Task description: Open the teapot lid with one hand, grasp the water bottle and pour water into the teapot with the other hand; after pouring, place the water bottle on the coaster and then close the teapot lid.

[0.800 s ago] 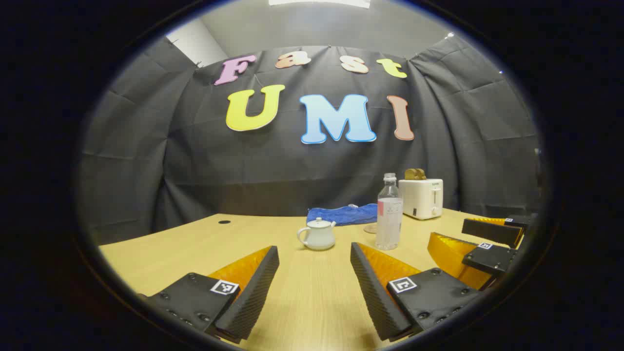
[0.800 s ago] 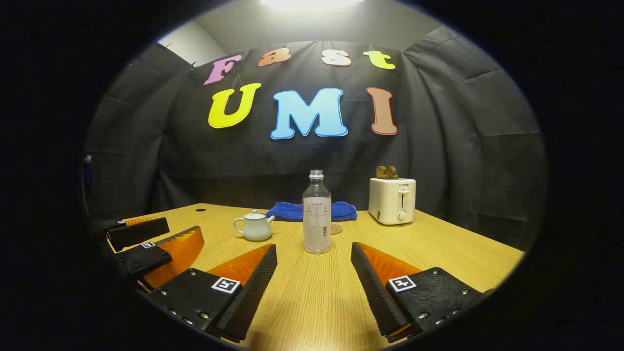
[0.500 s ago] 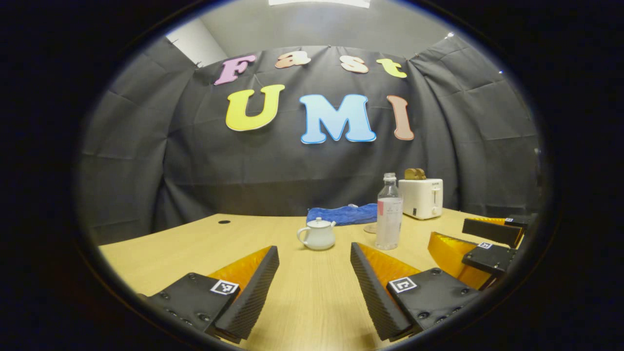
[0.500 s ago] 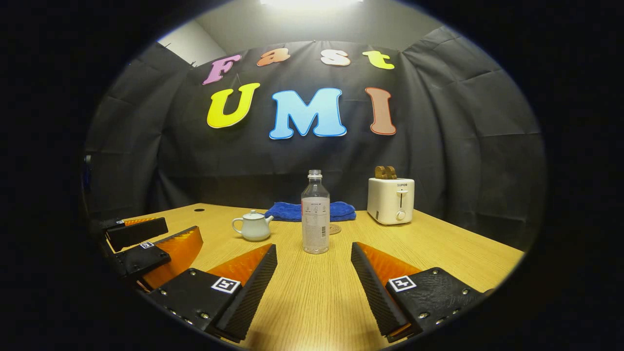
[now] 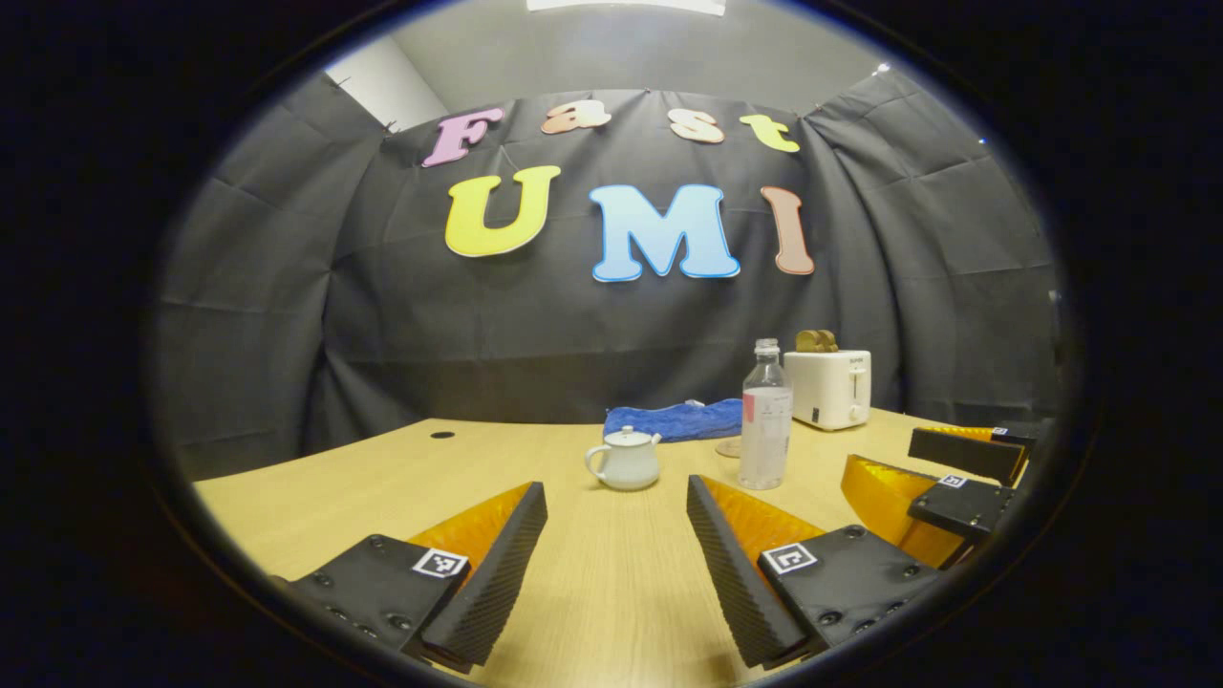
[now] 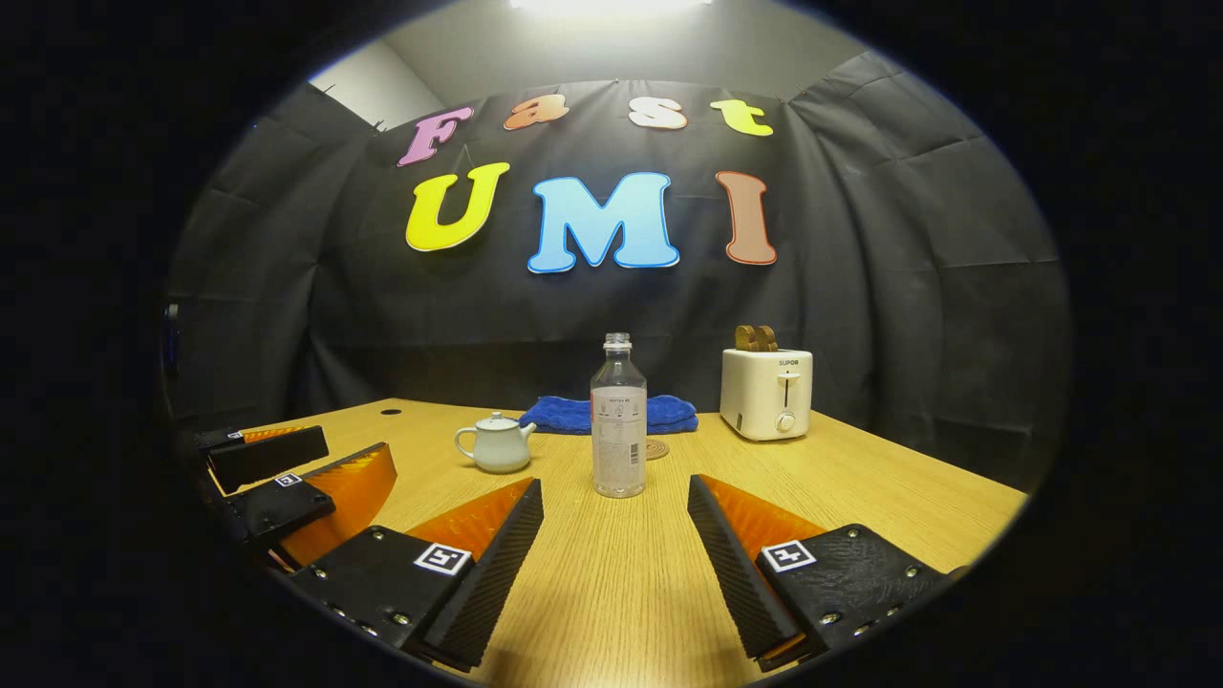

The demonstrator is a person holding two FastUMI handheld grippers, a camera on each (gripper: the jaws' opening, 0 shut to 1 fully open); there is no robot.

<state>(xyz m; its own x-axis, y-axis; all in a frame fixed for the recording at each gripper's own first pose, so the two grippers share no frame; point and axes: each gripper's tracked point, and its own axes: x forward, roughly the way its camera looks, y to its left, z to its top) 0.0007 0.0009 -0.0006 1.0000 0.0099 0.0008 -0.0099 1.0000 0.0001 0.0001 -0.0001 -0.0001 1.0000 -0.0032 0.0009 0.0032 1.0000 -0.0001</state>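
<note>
We're low over the wooden tabletop (image 6: 860,478) with both tools spread wide. Our left gripper (image 5: 616,497) is released, its jaws well apart with nothing between them, and beyond the gap sits the white teapot (image 5: 625,460), upright, lid (image 5: 627,438) on, handle to the left in the left gripper view. Our right gripper (image 6: 616,497) is just as loose, empty, jaws apart, lined up on the clear water bottle (image 6: 618,417), which stands upright on the tabletop with no cap visible on its neck. From the right gripper view the teapot is left of the bottle, near it but apart. Behind the bottle we glimpse the round coaster (image 6: 656,448), partly hidden by it. Farther back lies a blue cloth (image 6: 573,414), and to the right a white toaster (image 6: 766,393) with something brown poking out of its slots.
</note>
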